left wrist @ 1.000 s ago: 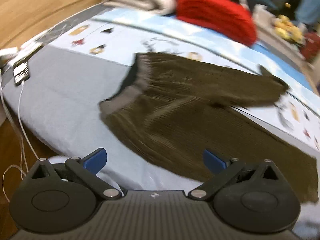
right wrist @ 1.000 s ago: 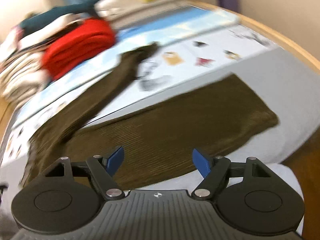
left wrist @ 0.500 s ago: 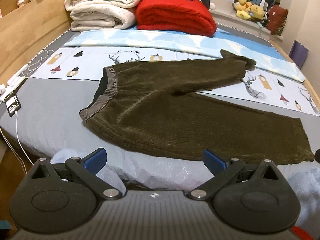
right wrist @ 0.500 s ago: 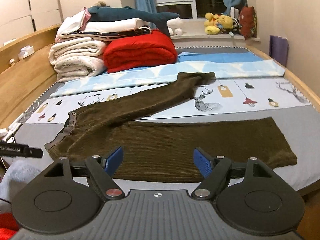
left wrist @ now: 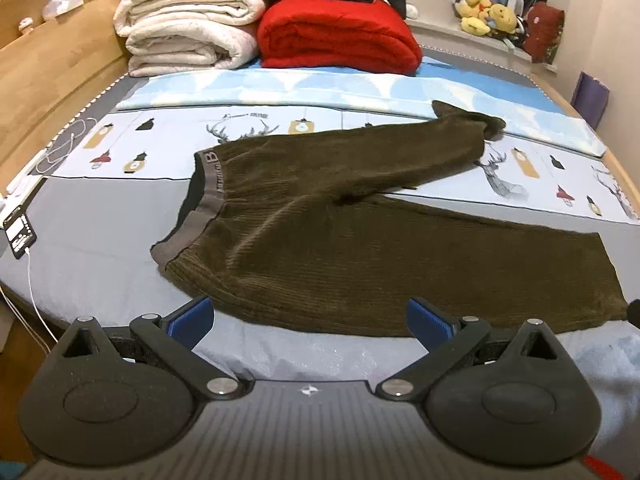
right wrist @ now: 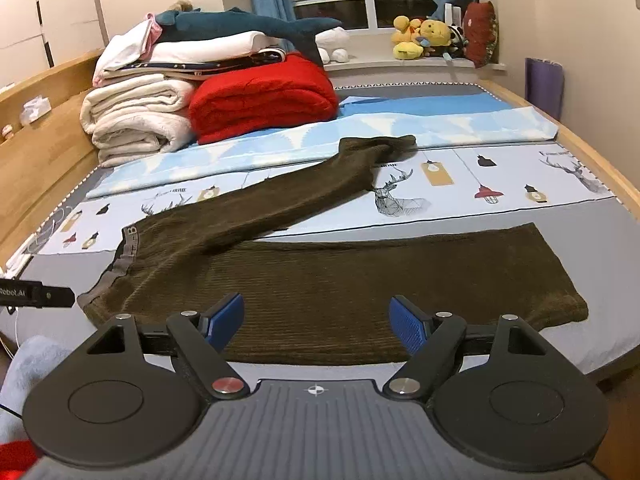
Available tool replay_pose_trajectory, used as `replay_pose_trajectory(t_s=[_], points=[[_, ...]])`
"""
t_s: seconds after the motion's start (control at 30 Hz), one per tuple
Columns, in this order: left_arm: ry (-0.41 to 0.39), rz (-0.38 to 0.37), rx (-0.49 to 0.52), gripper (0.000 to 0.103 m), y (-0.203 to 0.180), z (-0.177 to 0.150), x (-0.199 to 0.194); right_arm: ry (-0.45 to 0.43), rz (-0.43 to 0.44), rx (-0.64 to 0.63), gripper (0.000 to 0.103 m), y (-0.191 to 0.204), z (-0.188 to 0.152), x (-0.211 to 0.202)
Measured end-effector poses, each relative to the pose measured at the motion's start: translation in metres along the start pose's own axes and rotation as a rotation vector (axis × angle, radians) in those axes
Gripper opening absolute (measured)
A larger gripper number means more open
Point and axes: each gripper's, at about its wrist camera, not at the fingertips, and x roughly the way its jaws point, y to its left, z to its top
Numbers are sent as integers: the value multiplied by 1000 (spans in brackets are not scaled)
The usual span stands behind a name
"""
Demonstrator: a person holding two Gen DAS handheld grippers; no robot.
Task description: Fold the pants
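Dark olive corduroy pants (left wrist: 340, 224) (right wrist: 320, 276) lie spread on the bed, grey waistband (left wrist: 200, 208) (right wrist: 116, 272) to the left, one leg along the near edge, the other angled toward the far right. My left gripper (left wrist: 310, 316) hovers open above the near edge of the pants, nothing between its blue pads. My right gripper (right wrist: 316, 320) is open too, over the near leg, empty. The far leg's cuff (right wrist: 380, 146) is bunched on the blue sheet.
Folded white blankets (left wrist: 188, 32) and a red blanket (left wrist: 340, 36) are stacked at the far end of the bed. A phone on a white cable (left wrist: 18, 236) lies at the left edge. A wooden bed frame (right wrist: 36, 160) runs along the left. Plush toys (right wrist: 428, 36) sit on the windowsill.
Both views have steadied from a blurred, tilted look to a level one. Both grippers have drawn back a little from the pants and stayed open and empty.
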Motion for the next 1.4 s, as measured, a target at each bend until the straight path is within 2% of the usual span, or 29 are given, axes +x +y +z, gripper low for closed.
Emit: replay_pose_trajectory(t_s=[0.2,0.4,0.5,0.6,0.73,0.8,1.03,1.23,1.3,1.4], points=[[-13,26,9,103,10,19,12,19,-14,-3,81,-2,9,13],[-6,71,51,103,27,49,46,48,-48,2,81,-11,16,35],[-24,116,93,103,41,73,69,70,-79,15,81,-20,23,49],[-56,122,104,103,61,106,94,87,-101,27,81,-28,32,62],[-17,89,128,103,86,157,147,111,-117,24,81,-36,51,89],[9,119,172,103,92,182,181,125,-123,36,81,-41,65,107],[98,212,285,103,103,231,306,135,-118,169,81,-72,151,209],[189,207,422,103,96,242,398,144,-80,349,81,-98,230,341],[207,219,480,103,93,243,427,132,-98,384,81,-101,249,389],[236,241,486,103,98,248,462,163,-118,383,81,-101,265,455]])
